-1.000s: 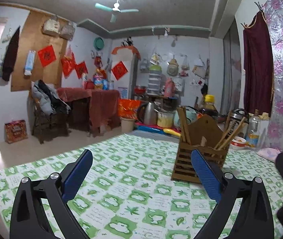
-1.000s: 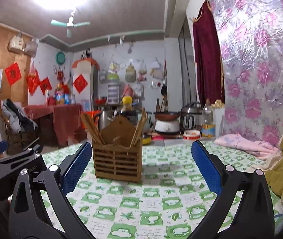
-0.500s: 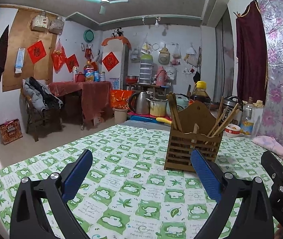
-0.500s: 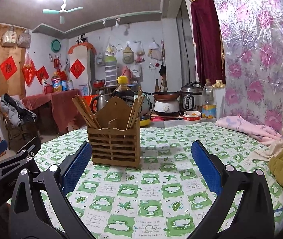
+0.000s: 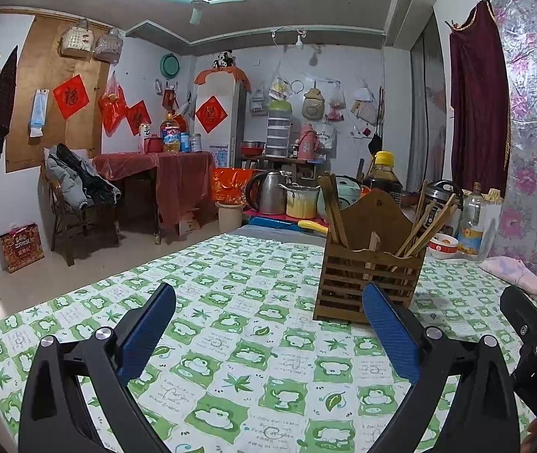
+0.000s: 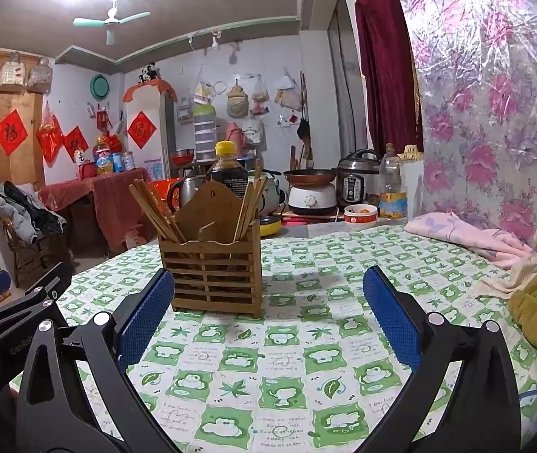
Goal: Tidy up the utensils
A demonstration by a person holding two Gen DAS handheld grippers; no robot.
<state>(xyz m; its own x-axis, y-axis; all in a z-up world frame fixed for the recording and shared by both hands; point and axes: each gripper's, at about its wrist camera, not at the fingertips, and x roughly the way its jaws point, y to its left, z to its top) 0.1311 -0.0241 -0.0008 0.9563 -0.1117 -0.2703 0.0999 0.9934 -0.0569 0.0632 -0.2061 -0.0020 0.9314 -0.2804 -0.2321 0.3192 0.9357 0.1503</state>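
A slatted wooden utensil holder [image 5: 366,283] [image 6: 215,271] stands upright on the green-and-white patterned tablecloth [image 5: 230,321] [image 6: 287,358]. Wooden chopsticks [image 6: 151,207] [image 5: 425,222] lean out of both its compartments. My left gripper [image 5: 268,321] is open and empty, with the holder ahead and to its right. My right gripper [image 6: 268,302] is also open and empty, and the holder stands just ahead, close to its left finger. The right gripper's body [image 5: 533,358] shows at the right edge of the left wrist view, and the left gripper's body [image 6: 11,321] shows at the left of the right wrist view.
Pink and yellow cloths [image 6: 533,264] lie piled on the table's right side by the floral wall. Beyond the table's far edge stand a kettle [image 5: 268,192], pots, a rice cooker [image 6: 357,177], bottles and a small bowl [image 6: 361,213]. A chair with clothes [image 5: 76,196] stands at the left.
Both views have tipped downwards a little and drawn nearer the holder, which now looks larger. Both grippers have stayed open and empty.
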